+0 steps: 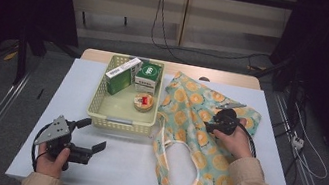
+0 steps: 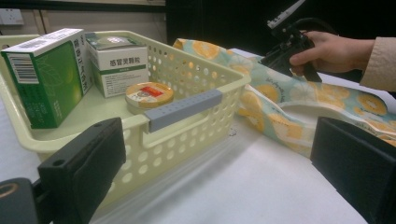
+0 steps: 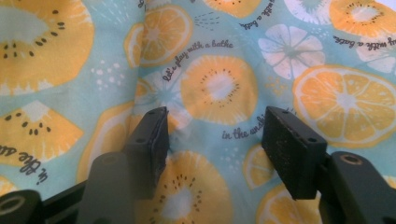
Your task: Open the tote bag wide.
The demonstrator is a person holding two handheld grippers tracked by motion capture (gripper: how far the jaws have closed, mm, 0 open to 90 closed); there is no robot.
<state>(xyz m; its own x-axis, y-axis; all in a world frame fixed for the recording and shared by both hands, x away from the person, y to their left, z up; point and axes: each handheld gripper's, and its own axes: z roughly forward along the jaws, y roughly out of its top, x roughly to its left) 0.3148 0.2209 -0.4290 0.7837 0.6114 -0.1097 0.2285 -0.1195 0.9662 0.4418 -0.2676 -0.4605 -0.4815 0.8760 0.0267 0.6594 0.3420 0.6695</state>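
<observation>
The left hand-held gripper (image 1: 90, 136) is resting on the table (image 1: 129, 168) with its jaws wide apart and nothing between them, pointing toward the cream basket (image 1: 100, 102) just ahead of it. The right hand-held gripper (image 1: 211, 126) is pressing down on the fruit-print cloth bag (image 1: 194, 143), which is lying flat and crumpled beneath and around it; its jaws are standing partly apart with fabric under them, and whether the pads are pinching a fold yet is hard to tell from so close. Beyond the left hand-held gripper, the green box (image 1: 122, 75), white box (image 1: 148, 77) and round tin (image 1: 143, 101) are sitting inside the basket. Judging by this, packing is barely starting: bag unopened, all three items left to move.
</observation>
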